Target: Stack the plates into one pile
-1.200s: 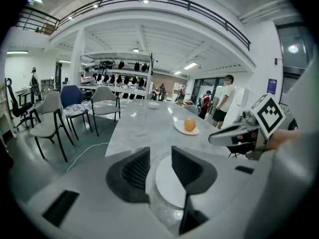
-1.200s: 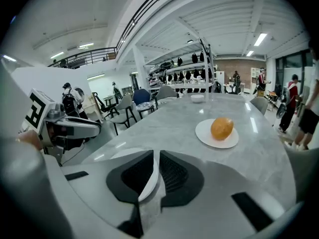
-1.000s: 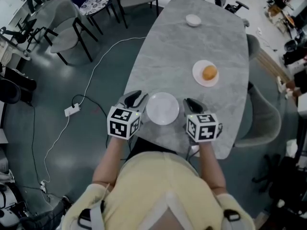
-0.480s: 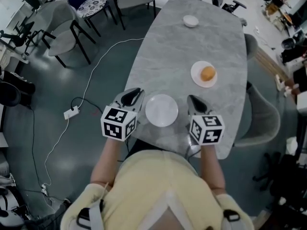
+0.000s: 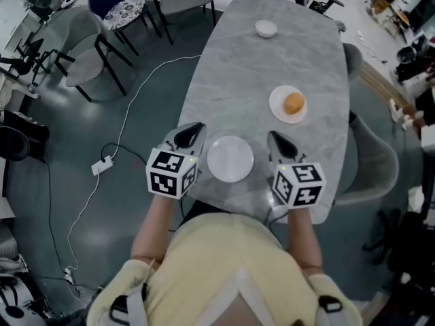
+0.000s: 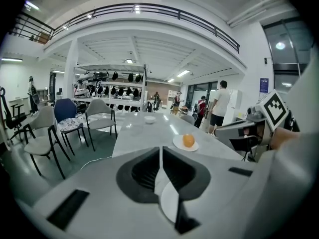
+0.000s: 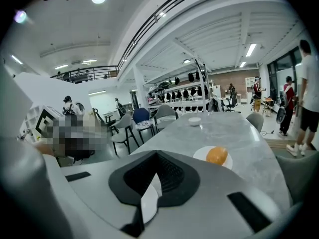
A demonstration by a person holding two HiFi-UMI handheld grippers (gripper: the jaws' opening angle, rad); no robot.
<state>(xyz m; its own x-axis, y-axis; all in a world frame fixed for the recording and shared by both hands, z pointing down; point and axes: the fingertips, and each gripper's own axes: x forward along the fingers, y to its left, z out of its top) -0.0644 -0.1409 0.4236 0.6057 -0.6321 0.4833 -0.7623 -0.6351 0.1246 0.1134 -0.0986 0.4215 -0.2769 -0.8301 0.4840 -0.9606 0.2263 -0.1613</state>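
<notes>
An empty white plate (image 5: 230,159) lies on the grey marble table (image 5: 272,60) near its front edge, between my two grippers. My left gripper (image 5: 190,133) hovers just left of it; its jaws have just been closing with nothing between them, and they now stand shut (image 6: 160,148). Just right of the plate my right gripper (image 5: 279,143) is shut and empty (image 7: 155,153). Under each pair of jaws a sliver of the plate (image 6: 169,199) (image 7: 148,203) shows. Farther back is a second white plate (image 5: 279,109) (image 6: 178,144) (image 7: 199,156) carrying a round orange food item (image 5: 295,102).
A small white bowl (image 5: 266,28) (image 6: 149,119) sits at the table's far end. Chairs (image 5: 88,53) stand on the floor to the left, and a white cable with a power strip (image 5: 102,163) lies there. Another chair (image 5: 374,161) is at the right. People stand in the background.
Both grippers have lifted a little off the table beside the empty plate, and their jaws have closed. The plate has stayed in place.
</notes>
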